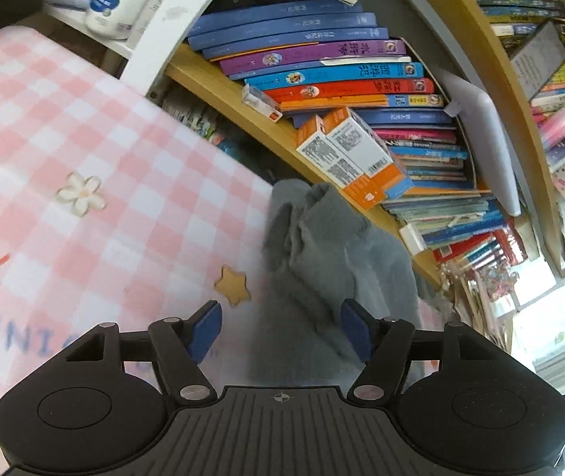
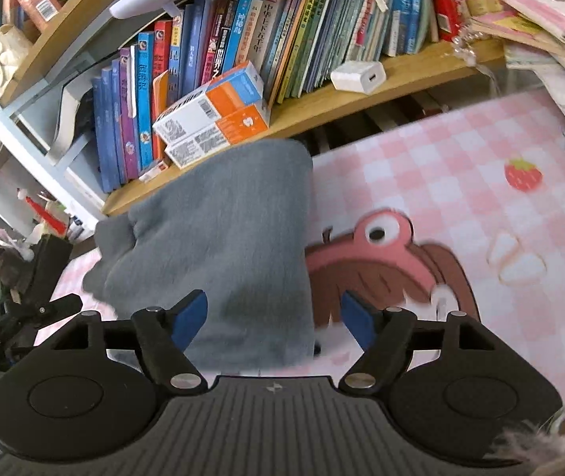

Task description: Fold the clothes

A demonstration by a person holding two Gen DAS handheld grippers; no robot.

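Observation:
A grey fleece garment (image 2: 226, 246) lies folded on the pink checked tablecloth (image 2: 460, 182), its far end against the bookshelf. In the left wrist view the same garment (image 1: 322, 261) shows bunched, with a cuff at its far end. My left gripper (image 1: 280, 327) is open, its blue pads either side of the garment's near edge. My right gripper (image 2: 274, 319) is open over the garment's near right corner, nothing between its pads. The left gripper's body (image 2: 32, 301) shows at the left of the right wrist view.
A wooden bookshelf (image 2: 361, 99) packed with books runs along the table's far edge. Orange and white boxes (image 2: 215, 119) sit on it just behind the garment, with a white charger (image 2: 357, 76) nearby. Loose books and papers (image 2: 552, 27) are piled at the right.

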